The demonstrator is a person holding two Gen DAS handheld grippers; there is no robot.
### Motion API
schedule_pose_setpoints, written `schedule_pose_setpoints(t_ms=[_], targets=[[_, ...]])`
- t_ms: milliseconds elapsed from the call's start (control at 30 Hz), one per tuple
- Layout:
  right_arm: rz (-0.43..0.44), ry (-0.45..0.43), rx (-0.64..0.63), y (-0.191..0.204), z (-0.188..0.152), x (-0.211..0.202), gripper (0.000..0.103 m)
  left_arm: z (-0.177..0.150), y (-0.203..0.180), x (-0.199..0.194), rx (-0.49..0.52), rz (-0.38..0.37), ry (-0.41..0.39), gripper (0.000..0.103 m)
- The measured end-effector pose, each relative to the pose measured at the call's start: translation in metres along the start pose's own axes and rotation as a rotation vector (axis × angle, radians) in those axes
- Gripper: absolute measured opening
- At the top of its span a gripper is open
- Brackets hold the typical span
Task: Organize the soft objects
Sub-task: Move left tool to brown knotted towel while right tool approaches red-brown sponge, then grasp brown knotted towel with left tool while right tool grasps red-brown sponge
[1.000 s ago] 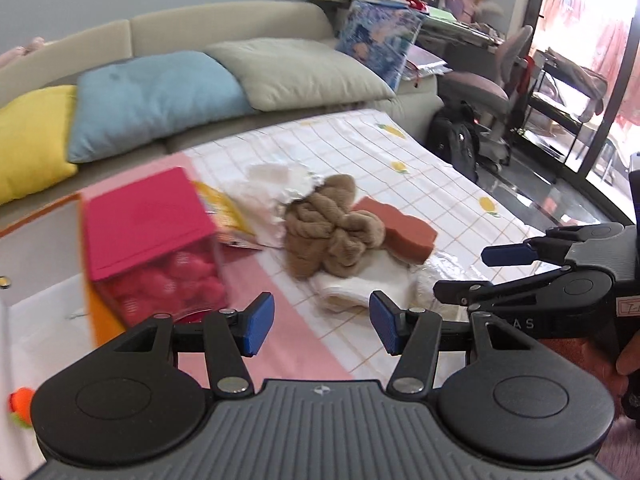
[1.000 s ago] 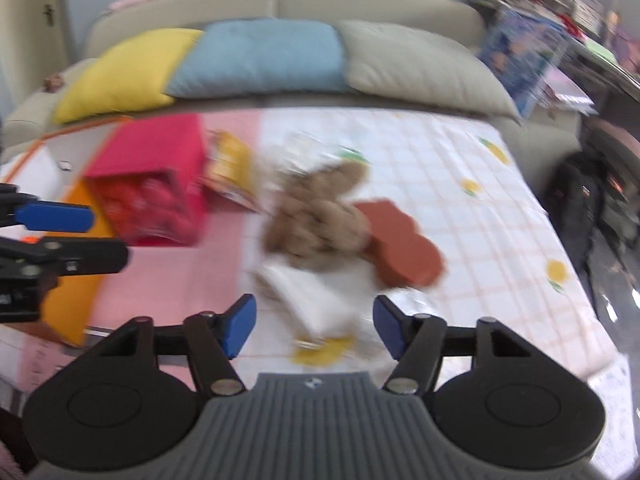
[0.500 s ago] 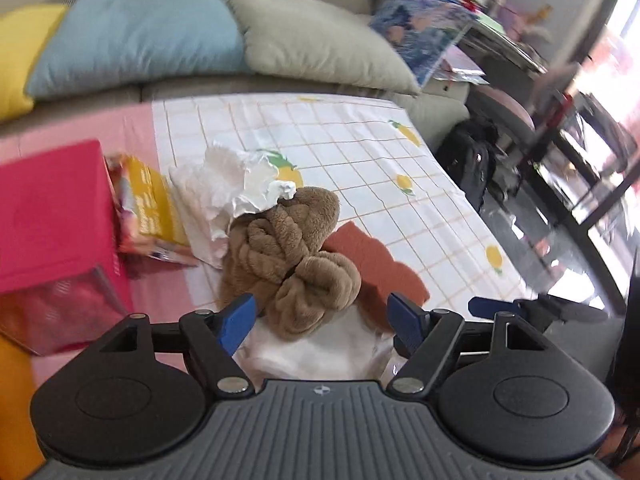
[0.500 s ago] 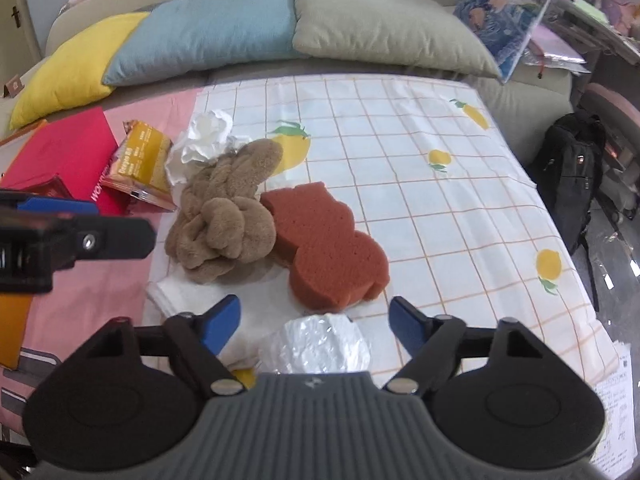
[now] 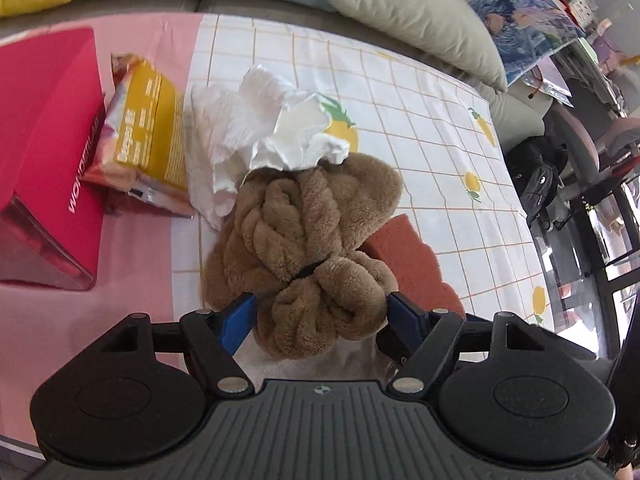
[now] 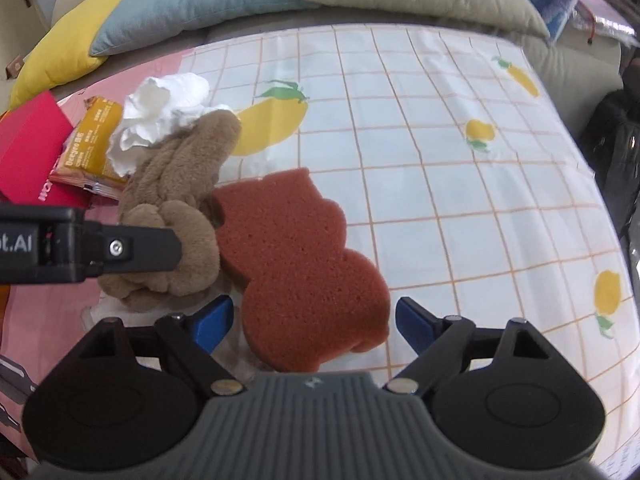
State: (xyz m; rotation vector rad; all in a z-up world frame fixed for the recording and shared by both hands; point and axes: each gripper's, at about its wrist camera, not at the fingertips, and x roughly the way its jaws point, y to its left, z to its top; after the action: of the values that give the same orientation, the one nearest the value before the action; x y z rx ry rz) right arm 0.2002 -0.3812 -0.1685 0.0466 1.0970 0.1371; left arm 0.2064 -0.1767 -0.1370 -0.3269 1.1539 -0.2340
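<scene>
A knotted brown plush towel lies on the bed, overlapping a rust-red sponge. My left gripper hangs low over the towel's near lump, open, with that lump filling the space between its blue pads. My right gripper is open around the near end of the sponge, with a gap at each pad. One left finger crosses the right wrist view in front of the towel. Crumpled white tissue sits behind the towel. A white cloth lies partly hidden under it.
A yellow snack packet and a red box lie left of the pile on the pink sheet. Yellow, blue and grey-green pillows line the far side. The checked fruit-print sheet spreads right; a black backpack stands beyond the bed's edge.
Both grippers have come down and closer to the pile, and their jaws have widened. The towel now sits between the left fingers, the sponge between the right ones.
</scene>
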Motion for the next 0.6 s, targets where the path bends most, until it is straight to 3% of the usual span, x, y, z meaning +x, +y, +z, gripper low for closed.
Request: schedule_pose_setpoints(t_ms=[100,167,267,367,600], targets=[[0.031,0.0,0.03,-0.003,-0.001,0.0,0.077,0.001,0.003,0.005,0.011,-0.025,0.015,0.076],[0.029,-0.005,0.036,-0.002,-0.001,-0.001,0.073,0.001,0.005,0.005,0.022,-0.041,0.03,0.057],[0.011,-0.012,0.01,0.004,0.0,-0.006,0.071,0.0,0.006,0.001,0.035,-0.058,0.039,0.04],[-0.007,-0.032,-0.014,0.009,0.003,-0.018,0.071,-0.001,0.009,-0.01,0.042,-0.079,0.015,0.034],[-0.106,-0.097,-0.045,0.021,0.004,-0.055,0.07,-0.008,0.017,-0.05,0.075,-0.145,-0.049,0.031]])
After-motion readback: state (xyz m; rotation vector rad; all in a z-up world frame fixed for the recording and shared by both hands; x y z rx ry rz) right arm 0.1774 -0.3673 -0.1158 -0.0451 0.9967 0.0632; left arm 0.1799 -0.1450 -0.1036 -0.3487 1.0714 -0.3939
